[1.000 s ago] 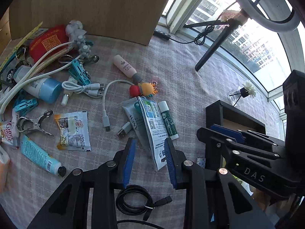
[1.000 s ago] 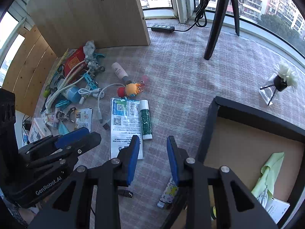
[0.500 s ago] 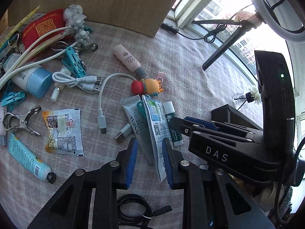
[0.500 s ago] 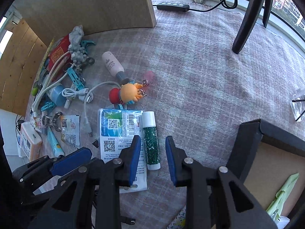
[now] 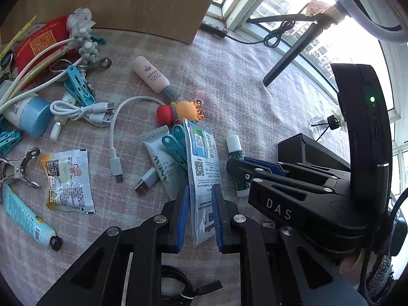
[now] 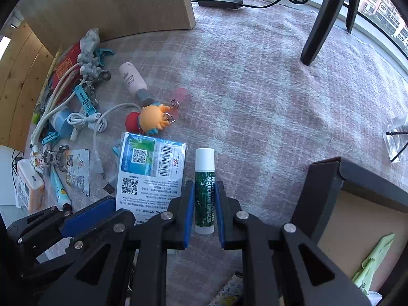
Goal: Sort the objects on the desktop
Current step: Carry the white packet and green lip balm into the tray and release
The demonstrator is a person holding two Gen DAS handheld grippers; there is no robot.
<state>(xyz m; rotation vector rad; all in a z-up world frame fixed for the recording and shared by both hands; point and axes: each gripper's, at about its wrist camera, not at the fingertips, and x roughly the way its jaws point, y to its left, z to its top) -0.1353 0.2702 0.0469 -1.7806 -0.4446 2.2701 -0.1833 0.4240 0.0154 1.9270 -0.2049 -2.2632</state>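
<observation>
glossy plastic sachet [image 5: 202, 170], matt woven checked cloth [image 6: 255, 89], bare wood panel [image 6: 114, 2], shiny metal clip [image 5: 17, 168].

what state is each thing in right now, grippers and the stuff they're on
left hand-held gripper: jaws just closing, packet between them
right hand-held gripper: jaws just closing, lip balm between them
packet: one edge lifted, standing on edge
lip balm: capped, lying flat on the cloth
pink bottle: capped, lying on its side
black box: open on top, green cloth inside
</observation>
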